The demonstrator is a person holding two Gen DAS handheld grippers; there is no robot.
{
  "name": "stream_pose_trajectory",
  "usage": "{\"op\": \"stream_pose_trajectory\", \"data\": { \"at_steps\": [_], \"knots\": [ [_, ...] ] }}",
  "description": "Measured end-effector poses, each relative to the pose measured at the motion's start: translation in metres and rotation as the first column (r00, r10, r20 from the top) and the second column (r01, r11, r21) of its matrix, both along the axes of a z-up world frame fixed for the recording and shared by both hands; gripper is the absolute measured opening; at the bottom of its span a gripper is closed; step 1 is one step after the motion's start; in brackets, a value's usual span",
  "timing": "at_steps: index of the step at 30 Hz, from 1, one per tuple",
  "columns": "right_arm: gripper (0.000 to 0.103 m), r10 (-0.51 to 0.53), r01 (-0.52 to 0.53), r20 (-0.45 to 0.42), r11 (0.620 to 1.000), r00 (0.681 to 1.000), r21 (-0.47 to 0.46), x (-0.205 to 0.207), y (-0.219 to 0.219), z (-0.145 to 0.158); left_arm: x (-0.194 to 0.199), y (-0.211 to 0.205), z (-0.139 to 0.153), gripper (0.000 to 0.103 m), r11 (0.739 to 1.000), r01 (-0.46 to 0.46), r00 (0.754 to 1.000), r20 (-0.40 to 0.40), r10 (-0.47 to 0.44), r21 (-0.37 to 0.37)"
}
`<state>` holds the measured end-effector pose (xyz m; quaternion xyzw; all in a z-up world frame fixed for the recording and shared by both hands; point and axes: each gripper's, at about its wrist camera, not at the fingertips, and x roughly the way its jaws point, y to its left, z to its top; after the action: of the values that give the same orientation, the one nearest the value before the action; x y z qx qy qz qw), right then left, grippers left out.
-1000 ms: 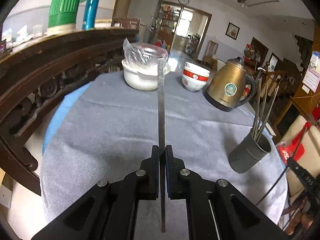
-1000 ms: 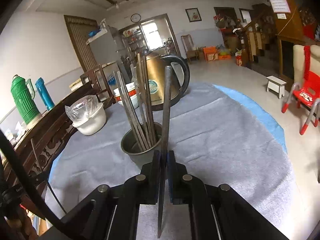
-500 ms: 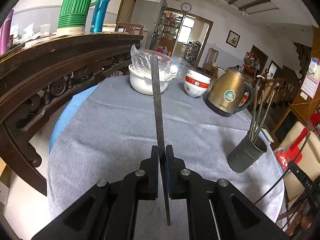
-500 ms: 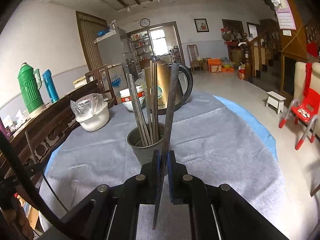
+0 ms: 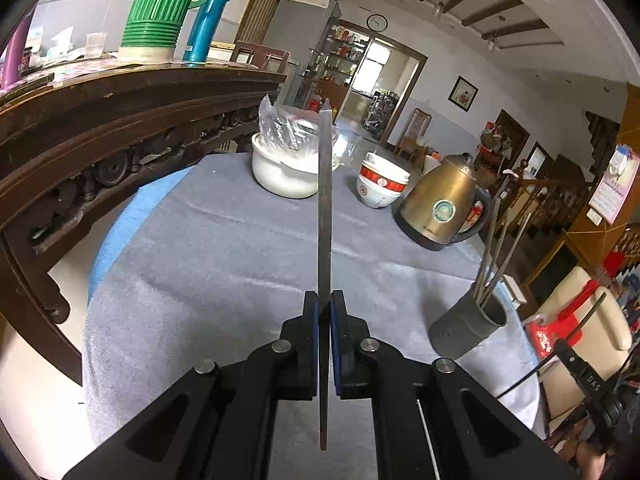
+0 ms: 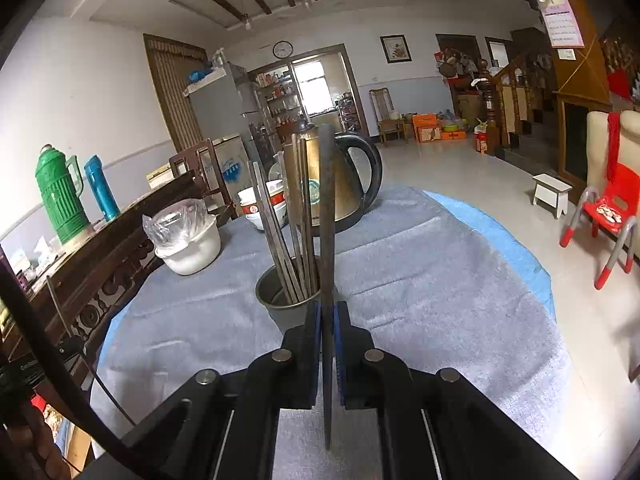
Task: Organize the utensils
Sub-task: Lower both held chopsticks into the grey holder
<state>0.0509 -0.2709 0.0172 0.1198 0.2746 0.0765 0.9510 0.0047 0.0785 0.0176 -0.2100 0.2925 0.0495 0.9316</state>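
Observation:
My left gripper (image 5: 324, 298) is shut on a long dark metal chopstick (image 5: 325, 208) that stands nearly upright above the grey tablecloth. A dark grey holder cup (image 5: 468, 326) with several metal chopsticks sits off to the right, apart from this gripper. In the right wrist view my right gripper (image 6: 327, 307) is shut on a second metal chopstick (image 6: 327, 216), held upright just in front of the holder cup (image 6: 285, 308), which holds several chopsticks (image 6: 294, 220).
A round table (image 5: 208, 264) with a grey cloth bears a white pot with a plastic bag (image 5: 286, 168), stacked bowls (image 5: 380, 188) and a brass kettle (image 5: 440, 204). A carved wooden sideboard (image 5: 100, 128) stands left; a red child's chair (image 6: 608, 216) stands right on the floor.
The left gripper has risen and rolled a little, so its chopstick now stands straighter. The right gripper's chopstick leaned right half a second ago and stands upright now, the cup staying just beyond it.

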Motion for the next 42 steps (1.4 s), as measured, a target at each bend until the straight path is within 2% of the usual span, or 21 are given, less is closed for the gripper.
{"op": "stream_pose_trajectory", "data": {
  "at_steps": [15,28,42],
  "knots": [
    [0.007,0.004,-0.005,0.019,0.999,1.0,0.035,-0.004,-0.007,0.011,0.004,-0.012,0.008,0.006,0.999,0.034,0.999,0.013,-0.034,-0.009],
    [0.007,0.014,-0.016,0.031,0.998,0.999,0.065,-0.009,-0.012,0.022,0.021,-0.022,0.021,0.006,0.995,0.061,0.998,0.039,-0.059,-0.074],
    [0.007,0.031,-0.034,0.035,0.996,0.999,0.085,-0.011,-0.012,0.029,0.038,-0.047,0.028,0.006,0.998,0.07,0.998,-0.001,-0.07,0.01]
  ]
}}
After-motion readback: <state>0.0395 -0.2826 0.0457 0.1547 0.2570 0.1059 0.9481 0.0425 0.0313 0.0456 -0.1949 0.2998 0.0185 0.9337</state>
